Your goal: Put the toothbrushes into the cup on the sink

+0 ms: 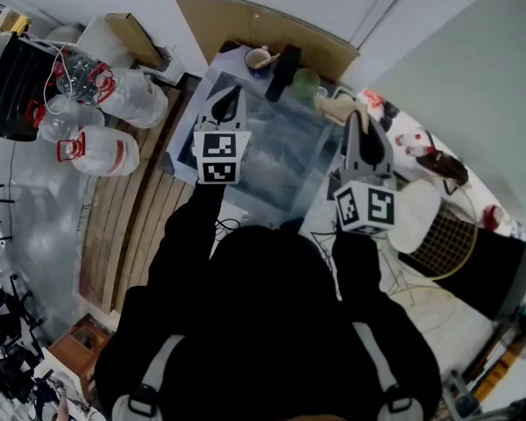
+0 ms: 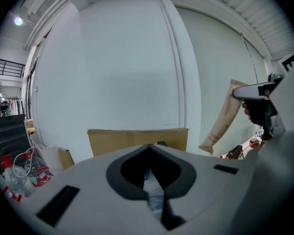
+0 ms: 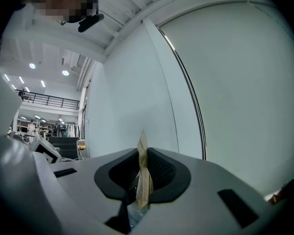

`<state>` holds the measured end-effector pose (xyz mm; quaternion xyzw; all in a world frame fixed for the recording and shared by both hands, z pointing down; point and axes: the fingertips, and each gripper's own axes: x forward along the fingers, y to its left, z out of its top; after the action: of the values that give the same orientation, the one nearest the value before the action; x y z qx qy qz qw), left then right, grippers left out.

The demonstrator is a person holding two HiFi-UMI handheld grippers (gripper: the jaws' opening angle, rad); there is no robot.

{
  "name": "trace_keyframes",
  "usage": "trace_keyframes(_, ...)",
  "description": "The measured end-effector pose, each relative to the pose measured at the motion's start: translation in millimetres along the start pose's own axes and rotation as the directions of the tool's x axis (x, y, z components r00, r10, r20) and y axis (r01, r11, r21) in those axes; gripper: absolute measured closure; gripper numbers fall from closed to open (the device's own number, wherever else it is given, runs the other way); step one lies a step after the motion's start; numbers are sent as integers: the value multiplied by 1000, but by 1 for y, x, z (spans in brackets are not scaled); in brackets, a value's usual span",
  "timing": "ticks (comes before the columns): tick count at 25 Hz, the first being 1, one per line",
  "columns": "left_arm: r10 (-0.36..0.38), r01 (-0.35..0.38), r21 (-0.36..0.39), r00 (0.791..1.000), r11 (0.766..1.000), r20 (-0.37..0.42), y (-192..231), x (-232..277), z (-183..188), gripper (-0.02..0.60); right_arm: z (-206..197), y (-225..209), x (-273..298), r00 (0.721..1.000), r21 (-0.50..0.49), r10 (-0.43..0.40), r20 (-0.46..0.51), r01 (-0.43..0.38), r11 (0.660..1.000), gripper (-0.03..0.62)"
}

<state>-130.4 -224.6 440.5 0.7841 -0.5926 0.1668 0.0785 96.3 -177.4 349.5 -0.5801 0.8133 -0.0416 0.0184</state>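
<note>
A long toothbrush in a tan paper wrapper [image 2: 224, 117] hangs from my right gripper [image 1: 357, 117], whose jaws are shut on its upper end; in the right gripper view the wrapper [image 3: 144, 173] stands as a thin strip between the pads. It reaches down over the sink's right edge [image 1: 331, 110]. My left gripper [image 1: 232, 93] is held above the left side of the glass-like sink [image 1: 276, 160], shut, with nothing between its jaws [image 2: 148, 147]. At the sink's far edge stand a white cup [image 1: 259, 58] and a green cup [image 1: 305, 82], with a black object [image 1: 281, 71] between them.
Large water bottles [image 1: 101, 152] lie on the floor at the left, next to a black crate [image 1: 9, 86]. A cardboard sheet [image 1: 263, 24] leans on the wall behind the sink. A round wire-mesh thing [image 1: 443, 235] and small clutter sit at the right.
</note>
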Motion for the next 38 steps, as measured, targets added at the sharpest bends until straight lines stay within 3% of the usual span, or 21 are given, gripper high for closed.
trace_keyframes(8, -2, 3, -43, 1000, 999, 17, -18, -47, -12, 580, -15, -16, 34, 999, 27, -36, 4, 36, 999, 550)
trace_keyframes(19, -19, 20, -37, 1000, 999, 5, -29, -80, -27, 580, -44, -31, 82, 996, 39, -94, -8, 95, 995, 549)
trace_keyframes(38, -93, 89, -54, 993, 995, -77, -72, -99, -72, 580, -133, -39, 135, 982, 75, -90, -167, 104, 992, 549)
